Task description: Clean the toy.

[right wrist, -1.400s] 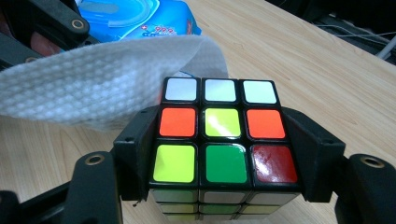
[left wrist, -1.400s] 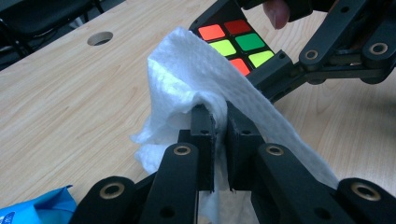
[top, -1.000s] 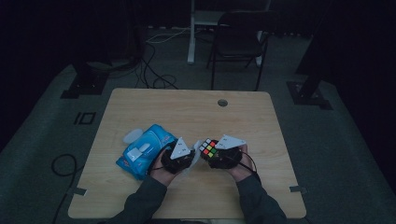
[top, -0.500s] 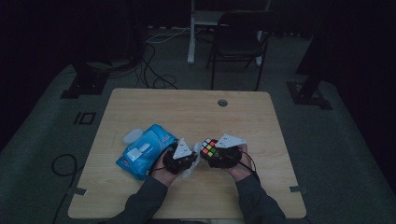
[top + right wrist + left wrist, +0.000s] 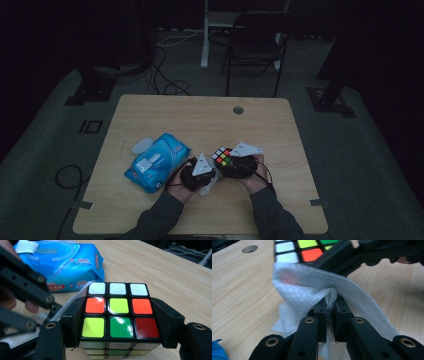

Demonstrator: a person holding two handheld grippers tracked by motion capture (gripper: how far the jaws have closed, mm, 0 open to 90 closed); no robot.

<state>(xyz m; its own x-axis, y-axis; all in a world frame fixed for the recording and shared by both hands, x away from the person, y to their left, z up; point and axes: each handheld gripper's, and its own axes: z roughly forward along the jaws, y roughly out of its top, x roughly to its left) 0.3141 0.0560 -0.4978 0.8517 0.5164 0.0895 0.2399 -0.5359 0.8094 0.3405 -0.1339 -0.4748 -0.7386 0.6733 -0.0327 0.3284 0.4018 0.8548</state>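
Two hand-held grippers are meeting near the front edge of the pale wooden desk point(image 5: 150, 107), and we're watching them in a dim room. Our right hand-held gripper point(image 5: 117, 322) is clamping the puzzle cube point(image 5: 117, 312) by its sides, just above the desk. Our left hand-held gripper point(image 5: 330, 307) is pinching a white wipe point(image 5: 309, 287) tight and pressing it against the cube. Beside our left hand, a blue wipes pack point(image 5: 156, 161) is lying flat. Behind the desk, a dark chair point(image 5: 255, 45) and cables point(image 5: 160, 75) are sitting on grey floor.
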